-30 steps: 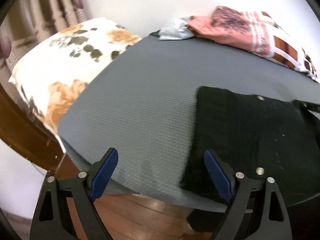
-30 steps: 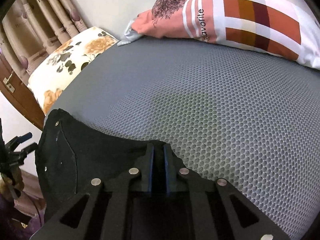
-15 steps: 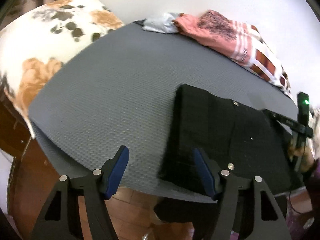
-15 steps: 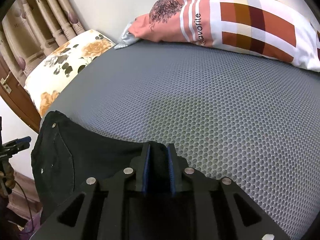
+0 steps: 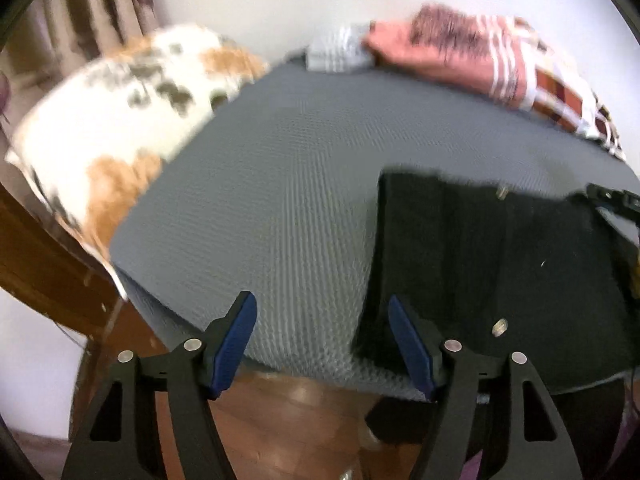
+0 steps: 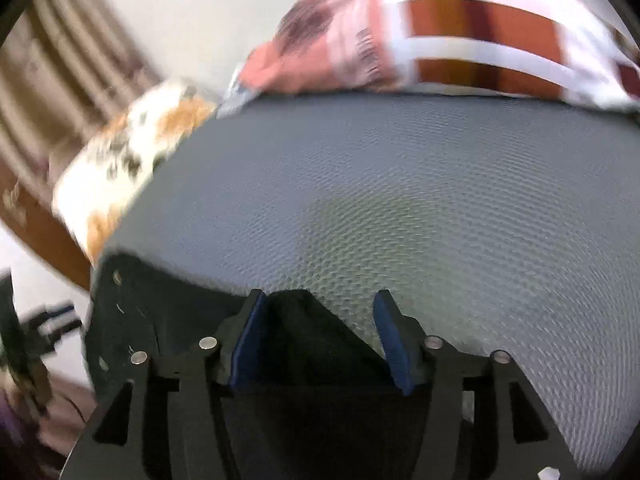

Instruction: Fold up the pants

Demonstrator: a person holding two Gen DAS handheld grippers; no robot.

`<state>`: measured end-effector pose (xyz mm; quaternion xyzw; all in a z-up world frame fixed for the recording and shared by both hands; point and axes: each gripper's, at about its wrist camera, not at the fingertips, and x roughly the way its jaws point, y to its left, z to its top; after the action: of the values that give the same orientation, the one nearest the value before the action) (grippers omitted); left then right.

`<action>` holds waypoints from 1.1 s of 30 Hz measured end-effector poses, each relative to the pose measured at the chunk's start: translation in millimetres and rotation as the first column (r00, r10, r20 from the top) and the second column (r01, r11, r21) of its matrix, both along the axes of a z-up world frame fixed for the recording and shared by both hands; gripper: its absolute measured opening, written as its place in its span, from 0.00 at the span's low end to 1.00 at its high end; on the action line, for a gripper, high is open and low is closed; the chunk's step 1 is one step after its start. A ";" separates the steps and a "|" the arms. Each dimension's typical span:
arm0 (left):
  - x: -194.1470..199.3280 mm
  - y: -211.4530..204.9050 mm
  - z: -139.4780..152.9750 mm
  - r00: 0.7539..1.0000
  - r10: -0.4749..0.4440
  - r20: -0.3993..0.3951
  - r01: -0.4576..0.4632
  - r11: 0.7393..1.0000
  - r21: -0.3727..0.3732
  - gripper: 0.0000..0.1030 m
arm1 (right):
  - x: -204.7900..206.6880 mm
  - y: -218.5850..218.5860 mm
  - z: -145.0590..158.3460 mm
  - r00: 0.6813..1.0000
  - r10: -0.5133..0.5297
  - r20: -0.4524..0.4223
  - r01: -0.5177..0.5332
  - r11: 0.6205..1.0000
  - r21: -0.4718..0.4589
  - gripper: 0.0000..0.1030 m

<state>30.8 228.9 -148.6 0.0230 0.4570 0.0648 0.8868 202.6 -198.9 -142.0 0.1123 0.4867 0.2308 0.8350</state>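
Black pants (image 5: pixel 492 264) lie folded flat on the grey mesh mattress (image 5: pixel 280 184), near its front edge. My left gripper (image 5: pixel 322 340) is open and empty, just off the pants' left front corner. In the right wrist view the pants (image 6: pixel 132 312) lie at the lower left, with a fold of black cloth (image 6: pixel 308 332) lying between the jaws. My right gripper (image 6: pixel 318 336) is open, its blue pads spread on either side of that cloth. Both views are blurred by motion.
A floral pillow (image 5: pixel 120 120) lies at the mattress's left end. A pink and brown striped pillow (image 5: pixel 500 64) lies along the far wall, also in the right wrist view (image 6: pixel 460 40). Wooden floor (image 5: pixel 304 420) shows below the mattress's front edge. A curtain (image 6: pixel 72 76) hangs at the left.
My right gripper has opened and let go of the pants' cloth, which it pinched before. My left gripper stayed open and swung back leftward by the pants' corner.
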 end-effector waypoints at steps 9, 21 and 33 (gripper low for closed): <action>-10.0 -79.1 21.0 0.956 -0.285 0.065 0.292 0.937 -0.190 0.69 | -149.3 -55.5 46.6 0.999 0.048 0.021 -0.051 0.992 0.111 0.51; -4.2 -151.5 -38.3 0.868 -0.487 -0.098 0.459 0.862 -0.215 0.69 | -377.5 -385.7 43.7 0.488 -0.867 -0.105 0.869 0.471 0.148 0.35; -6.8 -149.9 -48.2 0.873 -0.476 -0.104 0.450 0.870 -0.199 0.69 | -376.5 -415.3 28.9 0.481 -0.860 -0.172 0.851 0.411 0.326 0.35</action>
<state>24.0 79.0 -196.8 0.0620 0.5072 -0.1907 0.8382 -173.9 -614.2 -113.1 0.4961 0.2987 -0.1389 0.8033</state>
